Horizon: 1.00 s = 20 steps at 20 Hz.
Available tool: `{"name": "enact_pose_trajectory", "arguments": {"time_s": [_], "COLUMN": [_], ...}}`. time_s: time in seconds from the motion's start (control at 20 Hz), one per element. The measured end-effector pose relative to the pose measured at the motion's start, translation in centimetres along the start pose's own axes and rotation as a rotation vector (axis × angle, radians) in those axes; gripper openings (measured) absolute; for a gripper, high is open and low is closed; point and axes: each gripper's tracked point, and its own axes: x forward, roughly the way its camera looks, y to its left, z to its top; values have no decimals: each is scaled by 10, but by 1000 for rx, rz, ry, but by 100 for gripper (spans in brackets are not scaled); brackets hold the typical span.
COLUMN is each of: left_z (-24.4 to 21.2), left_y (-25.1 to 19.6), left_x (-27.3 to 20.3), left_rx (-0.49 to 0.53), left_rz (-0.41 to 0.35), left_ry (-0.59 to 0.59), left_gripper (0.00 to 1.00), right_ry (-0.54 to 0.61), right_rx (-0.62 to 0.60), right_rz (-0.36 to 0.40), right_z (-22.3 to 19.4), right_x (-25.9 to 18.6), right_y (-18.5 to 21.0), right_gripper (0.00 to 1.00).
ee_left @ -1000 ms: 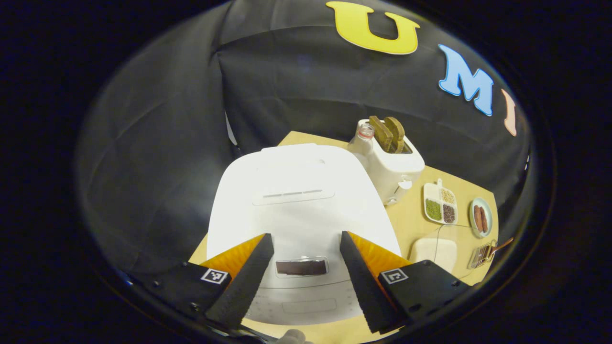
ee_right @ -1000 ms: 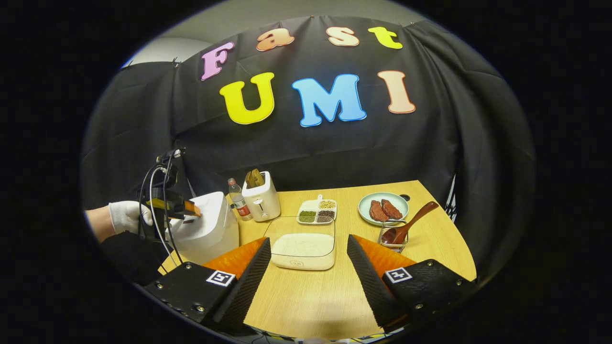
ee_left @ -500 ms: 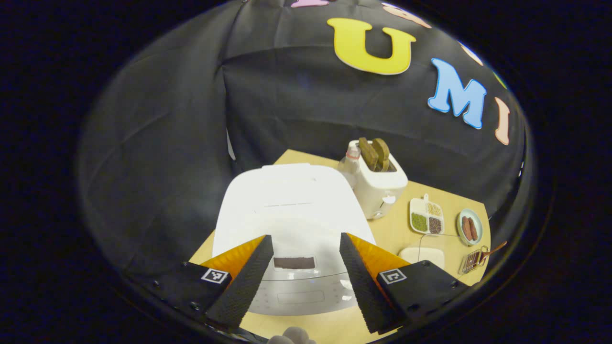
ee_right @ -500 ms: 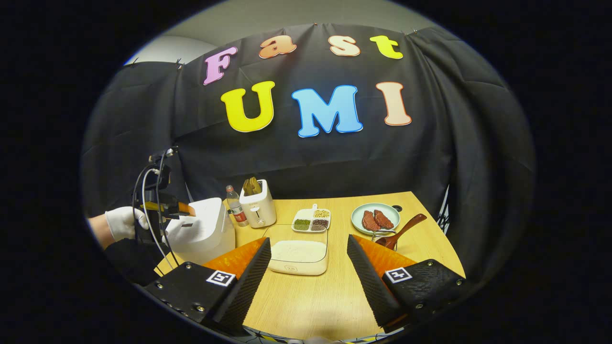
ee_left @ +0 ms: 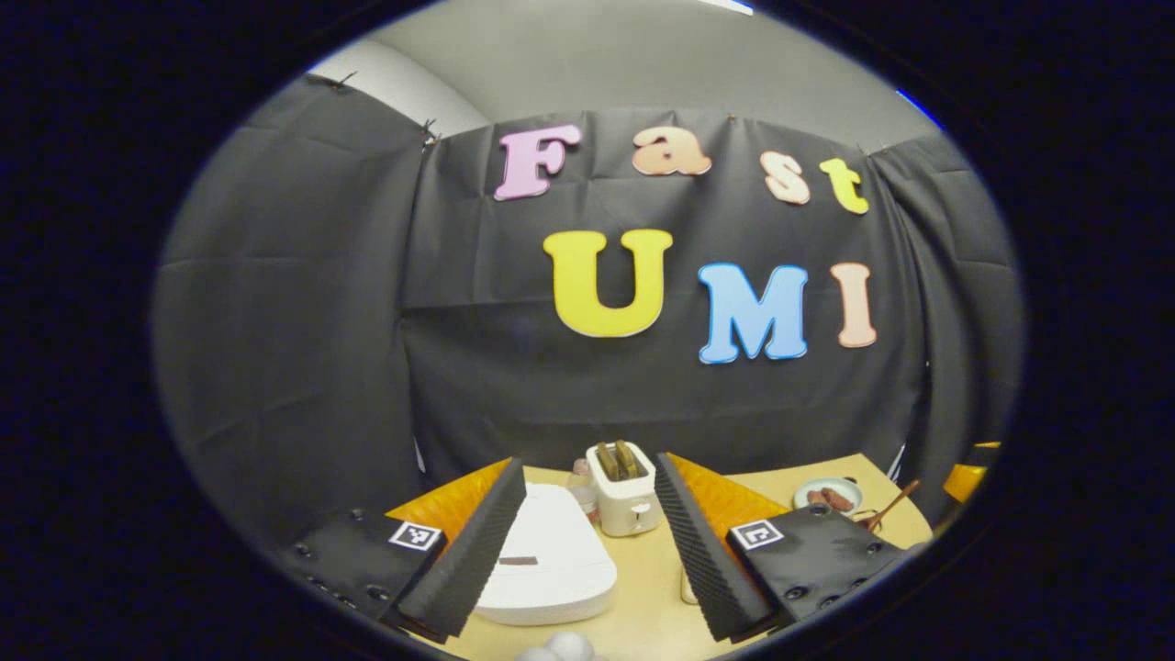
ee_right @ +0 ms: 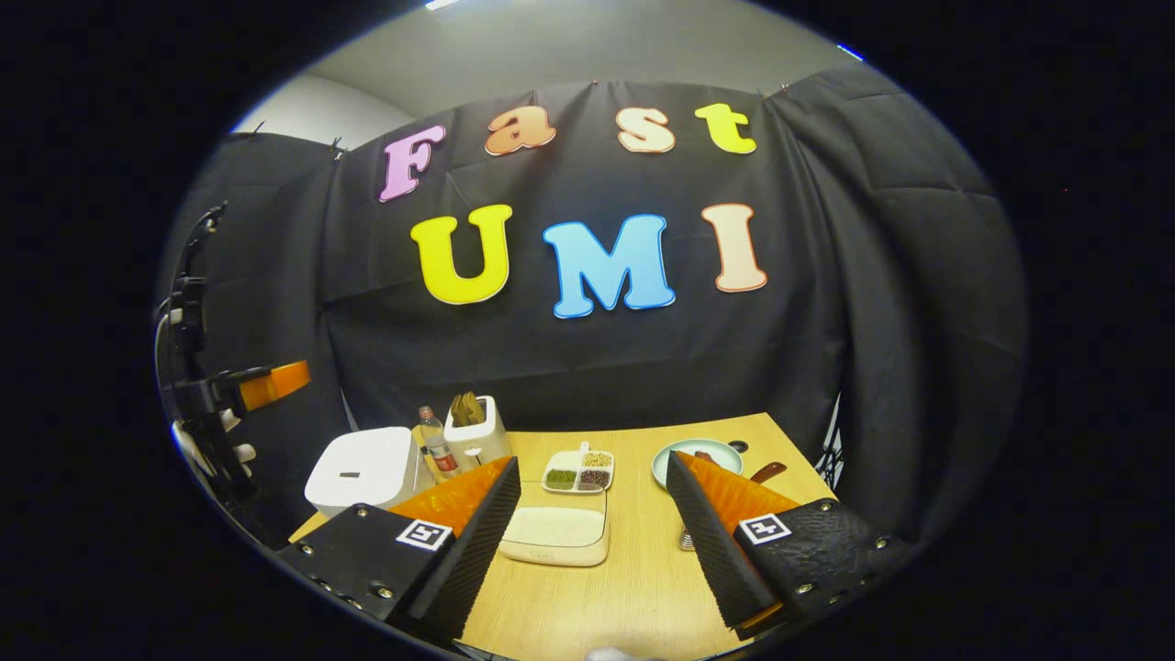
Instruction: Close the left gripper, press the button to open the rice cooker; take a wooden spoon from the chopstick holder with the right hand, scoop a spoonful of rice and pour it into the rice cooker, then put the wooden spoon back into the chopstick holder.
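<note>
The white rice cooker [ee_left: 551,569] stands low in the left gripper view with its lid down. My left gripper [ee_left: 586,464] hangs open well above and behind it, holding nothing. In the right gripper view the cooker [ee_right: 363,468] sits at the table's left end, and the left gripper [ee_right: 266,384] is raised high above it in a gloved hand [ee_right: 213,441]. My right gripper [ee_right: 592,461] is open and empty above the near table edge. The wooden spoon [ee_right: 766,471] leans in the wire chopstick holder [ee_right: 684,537], both mostly hidden behind my right finger. A clear tub of rice [ee_right: 555,532] lies between my fingers.
A toaster [ee_right: 473,427] with bread and a small bottle [ee_right: 431,445] stand behind the cooker. A divided seed dish [ee_right: 578,473] and a plate [ee_right: 698,456] of meat lie at the back of the wooden table [ee_right: 633,588]. Black cloth walls close in the table.
The left gripper has lifted up and away from the cooker's lid, still open. The right gripper has also risen and drawn back. The lid stays down.
</note>
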Motion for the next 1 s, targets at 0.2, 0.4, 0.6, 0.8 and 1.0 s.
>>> {"name": "enact_pose_trajectory", "arguments": {"time_s": [0.2,0.4,0.6,0.8,1.0], "left_z": [21,17,12,11,13], "left_y": [-25,-30,-32,-27,-27], "left_x": [-49,-74,-83,-82,-80], "left_rx": [21,-15,-8,-34,-29], "left_rz": [-35,-36,-41,-35,-31], "left_ry": [-78,-78,-73,-63,-66], "left_gripper": [99,99,99,100,99], "right_ry": [-52,-105,-141,-150,-153], "right_rx": [-15,-28,-56,-51,-47], "right_rz": [-13,-29,-22,-15,-22], "right_z": [19,38,49,52,55], "right_x": [-3,-7,-8,-9,-11], "right_y": [-5,-7,-1,3,1], "right_gripper": [98,98,98,98,98]}}
